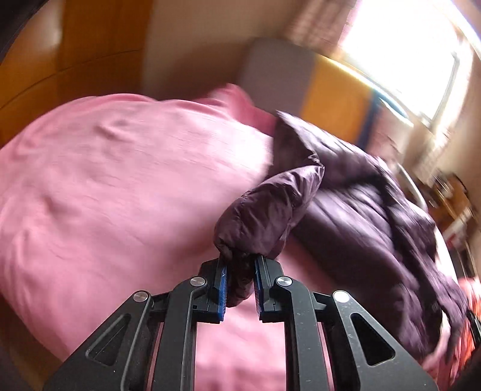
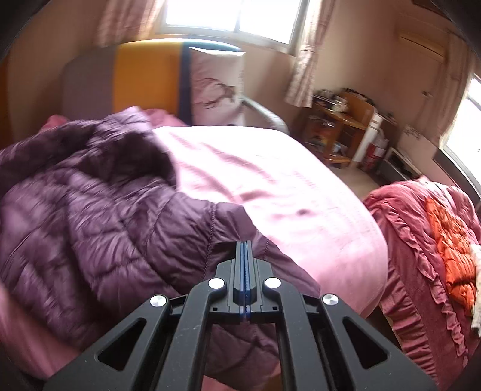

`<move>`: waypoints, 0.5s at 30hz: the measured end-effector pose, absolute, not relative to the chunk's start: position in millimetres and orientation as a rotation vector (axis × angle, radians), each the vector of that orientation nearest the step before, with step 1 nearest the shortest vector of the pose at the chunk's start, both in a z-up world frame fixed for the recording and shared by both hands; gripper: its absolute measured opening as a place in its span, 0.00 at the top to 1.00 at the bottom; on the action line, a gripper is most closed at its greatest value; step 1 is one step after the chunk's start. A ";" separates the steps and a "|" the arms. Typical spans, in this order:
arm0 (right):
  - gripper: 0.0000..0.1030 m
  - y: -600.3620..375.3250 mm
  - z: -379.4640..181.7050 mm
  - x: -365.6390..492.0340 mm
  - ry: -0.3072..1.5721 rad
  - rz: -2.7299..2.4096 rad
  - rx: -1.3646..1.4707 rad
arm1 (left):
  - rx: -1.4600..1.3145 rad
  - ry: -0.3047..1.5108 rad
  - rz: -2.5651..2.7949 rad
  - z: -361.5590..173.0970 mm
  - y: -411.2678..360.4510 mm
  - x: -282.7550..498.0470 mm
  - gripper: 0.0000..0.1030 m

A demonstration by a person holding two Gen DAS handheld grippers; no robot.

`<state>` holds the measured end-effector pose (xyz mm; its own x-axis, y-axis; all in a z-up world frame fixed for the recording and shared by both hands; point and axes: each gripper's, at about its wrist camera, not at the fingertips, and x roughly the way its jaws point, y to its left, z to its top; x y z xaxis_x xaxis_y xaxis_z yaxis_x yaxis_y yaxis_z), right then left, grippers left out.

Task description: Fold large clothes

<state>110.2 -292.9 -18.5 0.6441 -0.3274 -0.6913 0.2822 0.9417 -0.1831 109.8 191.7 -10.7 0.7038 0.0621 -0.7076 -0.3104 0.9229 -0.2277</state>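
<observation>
Two hand-held grippers each pinched purple down jacket [image 2: 99,216]; left hand-held gripper [image 1: 239,270] clamped sleeve cuff [image 1: 237,264] between blue pads, sleeve lifted clear of bed, likely to swing it across body; right hand-held gripper [image 2: 245,255] pressed tight on thin hem edge [image 2: 240,231], probably to anchor garment; jacket bulk lay rumpled on pink bedsheet [image 2: 270,180]; beyond, headboard [image 2: 144,78], window [image 2: 234,15].
</observation>
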 end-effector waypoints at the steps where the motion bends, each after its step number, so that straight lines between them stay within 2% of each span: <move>1: 1.00 -309.4 -20.7 122.7 0.805 -0.384 -0.049 | -0.344 0.763 0.248 -8.4 202.2 113.7 0.87; 4: 1.00 -351.3 -26.7 157.7 0.838 -0.469 -0.010 | -0.351 0.767 0.344 -1.3 240.3 131.8 0.87; 6: 1.00 -373.0 -31.1 180.1 0.864 -0.521 0.013 | -0.346 0.773 0.395 2.1 258.5 144.2 0.92; 11: 1.00 -419.1 -37.5 224.5 0.926 -0.658 0.028 | -0.351 0.749 0.528 18.3 295.9 170.1 0.90; 13: 1.00 -427.7 -36.5 232.9 0.936 -0.691 0.034 | -0.360 0.692 0.526 32.7 294.1 163.9 0.64; 14: 0.97 -428.0 -34.7 236.3 0.939 -0.700 0.040 | -0.361 0.663 0.515 37.0 290.5 160.0 0.30; 15: 0.84 -427.2 -31.8 235.8 0.933 -0.699 0.047 | -0.360 0.630 0.494 40.7 285.0 153.8 0.15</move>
